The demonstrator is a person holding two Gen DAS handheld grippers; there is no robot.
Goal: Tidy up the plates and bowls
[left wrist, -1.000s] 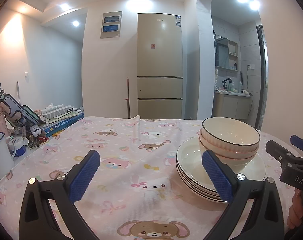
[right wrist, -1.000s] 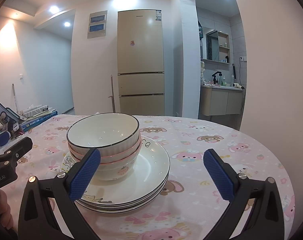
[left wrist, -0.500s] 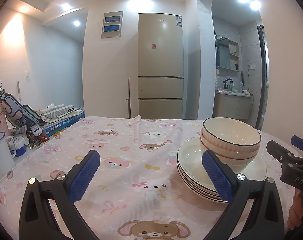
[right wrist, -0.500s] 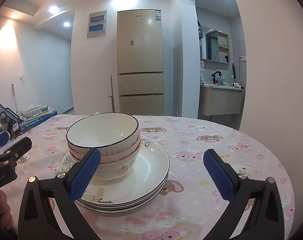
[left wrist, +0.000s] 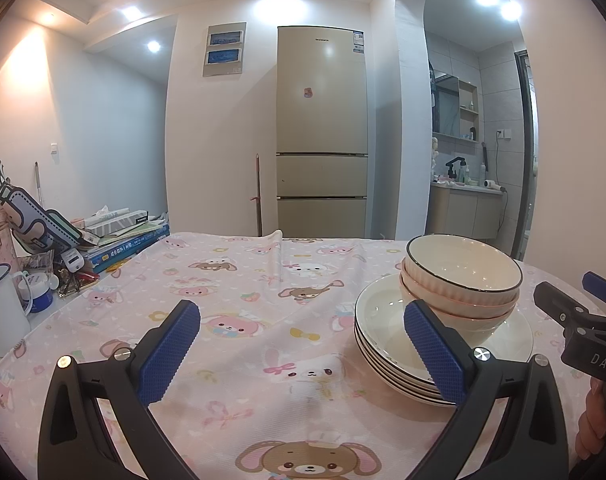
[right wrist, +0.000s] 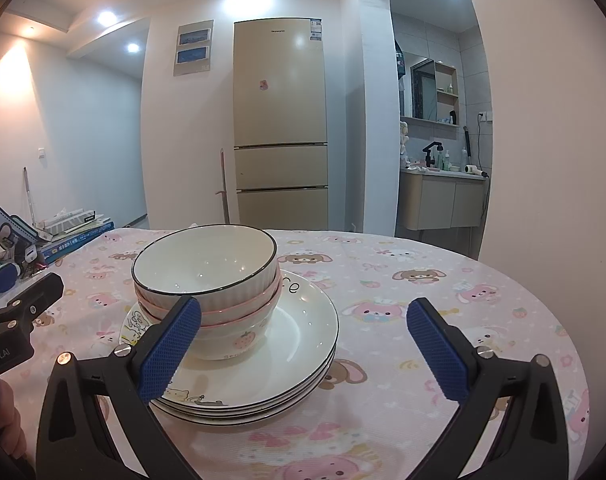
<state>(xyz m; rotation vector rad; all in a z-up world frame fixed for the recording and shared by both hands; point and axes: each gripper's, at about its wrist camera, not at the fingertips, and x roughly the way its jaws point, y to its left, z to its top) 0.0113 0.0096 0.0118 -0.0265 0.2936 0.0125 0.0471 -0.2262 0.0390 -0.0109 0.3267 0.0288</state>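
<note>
A stack of white black-rimmed plates [right wrist: 303,344] [left wrist: 377,320] rests on the pink cartoon tablecloth. Nested bowls stand on the plates: a white ribbed bowl [right wrist: 207,264] [left wrist: 463,268] on top, pink-rimmed ones beneath. My right gripper [right wrist: 303,352] hovers open just in front of the stack, its left fingertip overlapping the bowls' near side. My left gripper [left wrist: 301,350] is open over bare cloth to the left of the stack, its right fingertip in front of the plates' edge. Each gripper shows at the edge of the other's view.
Books [left wrist: 131,246], a white enamel mug [left wrist: 1,308] and small clutter crowd the table's left edge. The round table's right edge [right wrist: 543,300] curves near a wall. A fridge [left wrist: 321,132] stands behind the table.
Both views have barely shifted; the stack sits a touch further right in the left wrist view. Both grippers stay open and empty.
</note>
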